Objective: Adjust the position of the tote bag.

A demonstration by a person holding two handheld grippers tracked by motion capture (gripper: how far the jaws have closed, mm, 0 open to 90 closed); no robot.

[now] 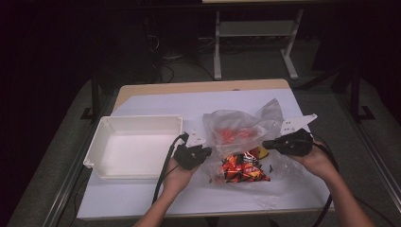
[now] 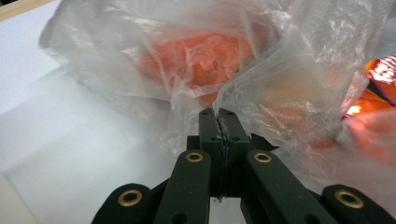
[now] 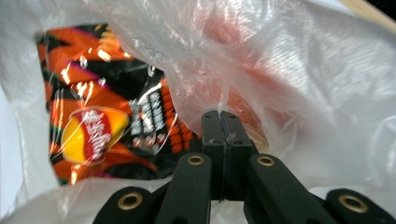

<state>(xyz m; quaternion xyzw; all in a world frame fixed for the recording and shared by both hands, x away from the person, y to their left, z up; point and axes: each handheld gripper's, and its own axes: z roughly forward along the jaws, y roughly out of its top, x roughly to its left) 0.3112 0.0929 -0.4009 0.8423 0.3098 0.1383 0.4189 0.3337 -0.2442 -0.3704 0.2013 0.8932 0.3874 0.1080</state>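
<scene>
1. A thin, crinkled, see-through plastic bag (image 1: pixel 241 130) sits near the middle of the white-covered bench (image 1: pixel 142 198), right of centre, its upper part lifted off the surface and bunched between the two hands
2. The left tongs (image 1: pixel 207 150) are pressed together and pinch a fold of the bag's film; in the left gripper view the film (image 2: pixel 261 74) runs straight into the seam between the shut jaws
3. The right tongs (image 1: pixel 265 143) are likewise pressed together on the film at the bag's right side; the right gripper view shows a thin pleat of plastic (image 3: pixel 280 70) caught at the jaw tips
4. Orange and black glossy snack packets (image 1: pixel 243 169) lie low in the bag, toward the bench's near edge; one with a yellow and red logo (image 3: pixel 93 135) shows in the right gripper view
5. Blurred orange contents (image 2: pixel 201 58) show through the raised film
6. A white rectangular plastic tray (image 1: pixel 101 127) stands at the bench's left side, just left of the left hand, apart from the bag
</scene>
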